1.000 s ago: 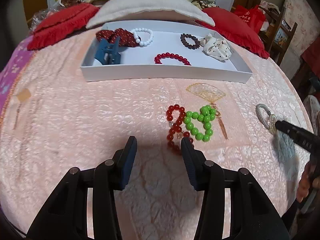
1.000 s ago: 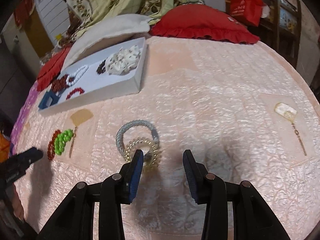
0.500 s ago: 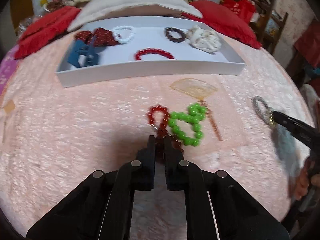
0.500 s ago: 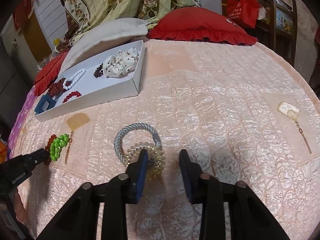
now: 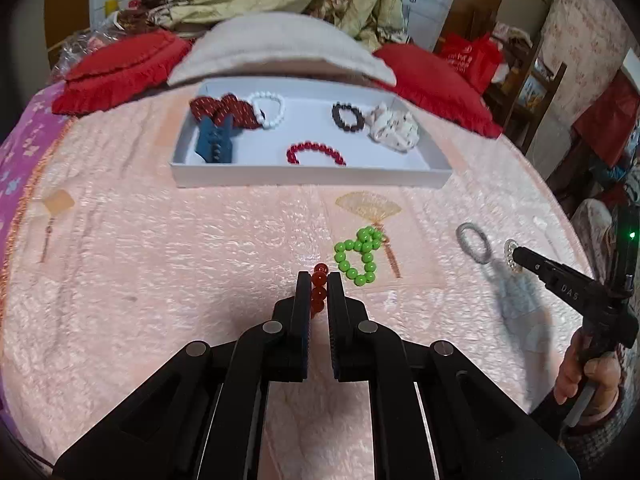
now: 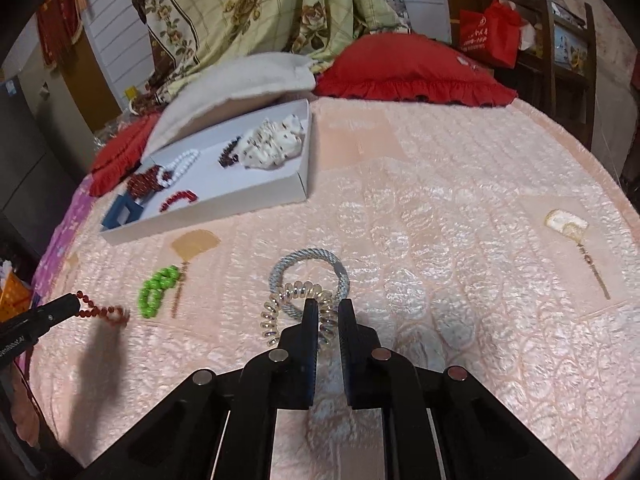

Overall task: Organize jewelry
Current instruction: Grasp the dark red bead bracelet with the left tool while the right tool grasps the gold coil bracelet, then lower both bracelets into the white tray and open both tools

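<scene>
Left wrist view shows the left gripper [image 5: 319, 287], open a second ago, now clamped on the red-orange bead bracelet [image 5: 318, 285] and lifting it off the pink bedspread [image 5: 160, 260], in front of the white tray [image 5: 312, 178]. The green bead bracelet [image 5: 358, 254] lies beside it, nearer the tray. In the right wrist view the right gripper [image 6: 326, 312] has likewise closed, pinching the clear spiral hair tie [image 6: 280, 308], which overlaps the grey rope bracelet [image 6: 310, 266], well short of the tray [image 6: 240, 204]. Both pieces look ready to carry to the tray. Readable writing: "DAS" on the right gripper's finger; the red bag's [image 6: 490, 32] print is illegible
</scene>
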`<state>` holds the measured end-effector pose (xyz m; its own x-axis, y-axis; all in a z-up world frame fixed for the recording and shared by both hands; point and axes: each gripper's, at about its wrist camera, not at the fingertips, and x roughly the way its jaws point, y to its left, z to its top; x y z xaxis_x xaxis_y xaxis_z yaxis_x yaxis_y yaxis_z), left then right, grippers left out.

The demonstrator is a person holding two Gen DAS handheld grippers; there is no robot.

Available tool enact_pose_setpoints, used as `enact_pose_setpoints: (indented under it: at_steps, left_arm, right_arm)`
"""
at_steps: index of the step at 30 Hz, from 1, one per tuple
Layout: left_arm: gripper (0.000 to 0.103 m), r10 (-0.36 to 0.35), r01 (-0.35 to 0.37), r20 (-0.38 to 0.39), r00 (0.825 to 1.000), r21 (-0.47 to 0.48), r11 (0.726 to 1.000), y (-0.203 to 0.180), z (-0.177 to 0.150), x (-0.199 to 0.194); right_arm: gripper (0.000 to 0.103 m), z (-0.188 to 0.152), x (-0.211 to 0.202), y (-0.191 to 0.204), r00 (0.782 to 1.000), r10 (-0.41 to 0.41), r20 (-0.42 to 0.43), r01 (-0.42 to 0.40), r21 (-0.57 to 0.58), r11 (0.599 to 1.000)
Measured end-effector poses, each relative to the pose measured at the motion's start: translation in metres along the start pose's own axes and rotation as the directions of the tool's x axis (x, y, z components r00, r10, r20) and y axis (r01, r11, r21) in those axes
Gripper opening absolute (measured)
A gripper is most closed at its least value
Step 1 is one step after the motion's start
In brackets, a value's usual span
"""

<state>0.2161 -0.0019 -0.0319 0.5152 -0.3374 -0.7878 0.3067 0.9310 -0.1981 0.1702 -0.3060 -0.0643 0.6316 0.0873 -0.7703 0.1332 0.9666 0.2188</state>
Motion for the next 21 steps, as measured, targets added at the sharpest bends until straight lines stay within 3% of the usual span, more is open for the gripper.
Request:
enact_pose_setpoints:
  at_steps: [10, 21]
  left_arm:
    - [0.006, -0.014, 0.011, 0.086, 0.996, 0.039, 0.999, -0.005, 0.009, -0.053]
    - [0.006, 0.029, -0.034, 0.088, 0.996, 0.057, 0.998, 0.008, 0.063, -0.046]
  right_arm:
    - [0.009, 0.009, -0.035, 0.024, 0.997, 0.061, 0.042, -0.059, -0.038, 0.998]
    - [0.009, 0.064, -0.02, 0.062, 0.99, 0.139, 0.033, -0.135, -0.103, 0.986]
